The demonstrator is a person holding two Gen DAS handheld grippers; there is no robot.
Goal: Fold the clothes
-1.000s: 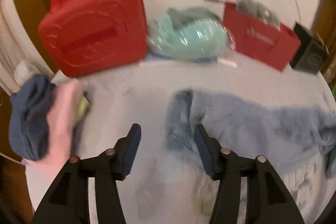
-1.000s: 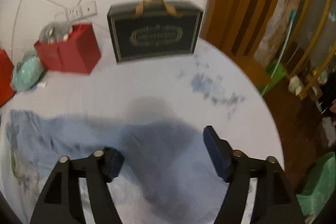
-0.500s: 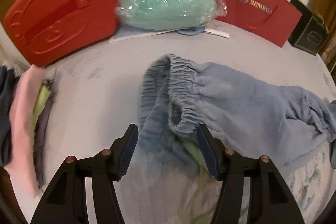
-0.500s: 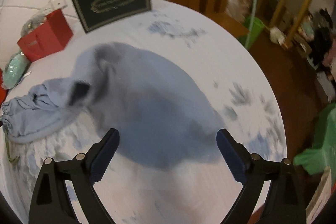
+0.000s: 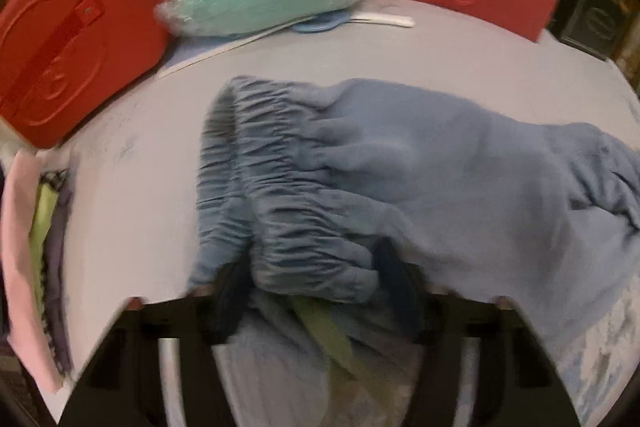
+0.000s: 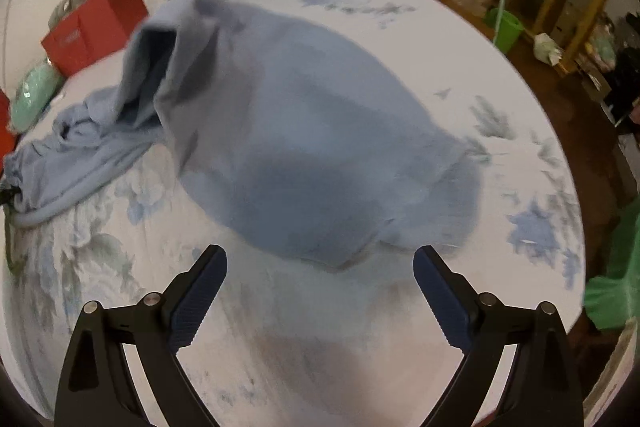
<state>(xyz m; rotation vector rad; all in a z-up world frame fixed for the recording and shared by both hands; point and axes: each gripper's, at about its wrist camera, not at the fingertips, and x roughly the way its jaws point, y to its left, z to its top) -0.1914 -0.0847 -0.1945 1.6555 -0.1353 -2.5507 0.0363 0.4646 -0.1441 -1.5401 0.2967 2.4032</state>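
My left gripper (image 5: 314,283) is closing with the gathered elastic waistband of the light blue trousers (image 5: 420,171) between its jaws, though blur stops me judging whether the pads press the cloth yet. My right gripper (image 6: 320,291) is spread wide with nothing between its jaws, just short of the trouser-leg end. The trousers lie across the floral-printed table (image 6: 360,347), near a red case (image 5: 68,39).

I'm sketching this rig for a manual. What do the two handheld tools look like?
Both look alike: the right tool has black, angular, strut-like fingers with silver pivot pins and dark blue ribbed pads. The left tool appears the same, though blurred. No cables, markings or sleeves show.
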